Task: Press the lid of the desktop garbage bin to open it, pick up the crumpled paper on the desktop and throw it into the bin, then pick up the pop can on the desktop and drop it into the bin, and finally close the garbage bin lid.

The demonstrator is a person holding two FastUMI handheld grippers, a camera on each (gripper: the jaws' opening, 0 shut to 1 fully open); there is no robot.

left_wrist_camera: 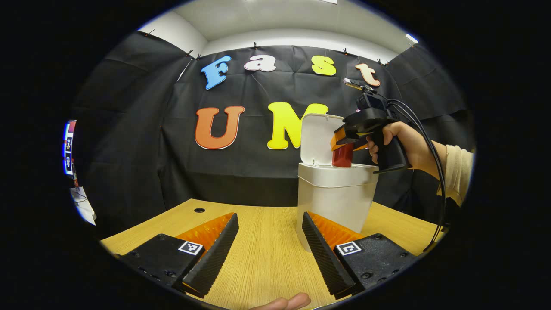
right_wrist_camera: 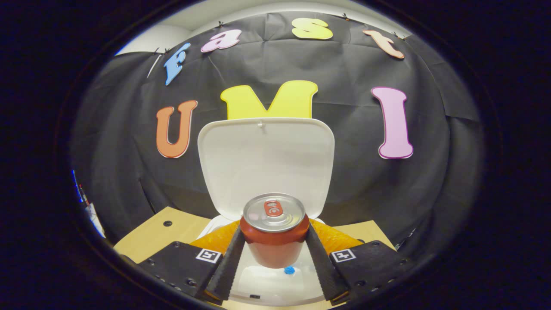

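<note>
A pale wooden worktop [left_wrist_camera: 267,254] stands before a black cloth wall. On it sits a white plastic desktop bin [left_wrist_camera: 338,202] with its hinged lid [right_wrist_camera: 266,163] raised upright. Your right tongs [right_wrist_camera: 274,254] pinch a red pop can with a silver top [right_wrist_camera: 274,232], upright, directly above the bin's opening. Your left tongs [left_wrist_camera: 269,249] hang spread apart, low over the worktop, just beside the bin.

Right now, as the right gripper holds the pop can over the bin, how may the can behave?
The pop can looks smooth metal, so it may slip. The right gripper clamps its sides upright above the garbage bin; released, it should probably drop straight in. Weight: cannot tell.
</note>
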